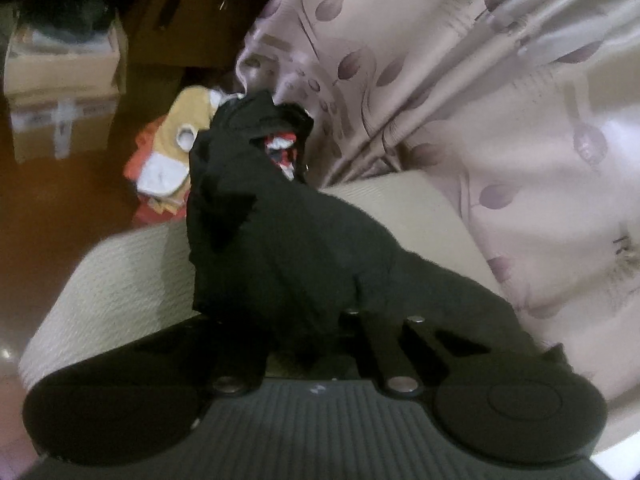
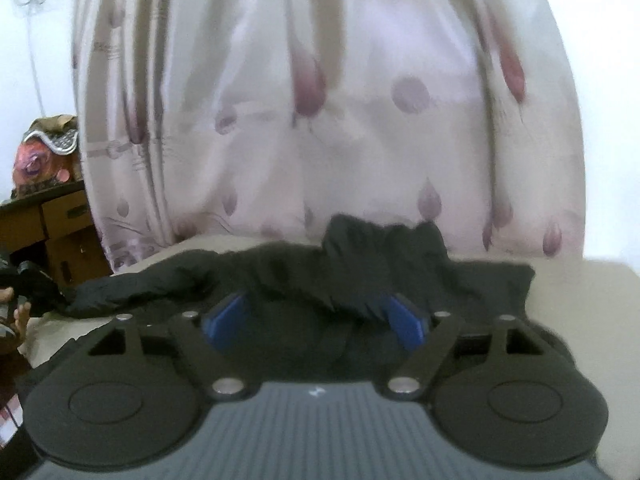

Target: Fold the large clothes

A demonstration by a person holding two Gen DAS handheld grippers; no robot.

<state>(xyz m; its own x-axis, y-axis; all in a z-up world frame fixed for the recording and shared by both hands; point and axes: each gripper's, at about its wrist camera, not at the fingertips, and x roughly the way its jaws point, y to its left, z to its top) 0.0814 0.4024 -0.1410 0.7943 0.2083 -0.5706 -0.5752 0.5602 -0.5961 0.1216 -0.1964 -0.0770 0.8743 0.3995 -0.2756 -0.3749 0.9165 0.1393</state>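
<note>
The black garment (image 1: 288,240) is clamped in the left hand-held gripper (image 1: 320,320); over the same garment, the right hand-held gripper (image 2: 316,320) is held apart, before the curtain (image 2: 320,100).

In the left wrist view we cannot see the left gripper's (image 1: 320,312) fingertips: the black garment (image 1: 288,240) is heaped over them and hides the pads. Its folds are too dark for us to tell collar from sleeve, and the red-and-white print (image 1: 282,148) inside its raised end is too blurred to read. Past the cushion's (image 1: 120,280) far edge, the yellow-and-red heap (image 1: 168,152) is smeared beyond our naming. In the right wrist view the garment (image 2: 360,272) covers the tips of the blue pads (image 2: 408,320). At the left edge a hand (image 2: 18,312) is cut off, and the curtain's (image 2: 320,100) pattern is blurred.
</note>
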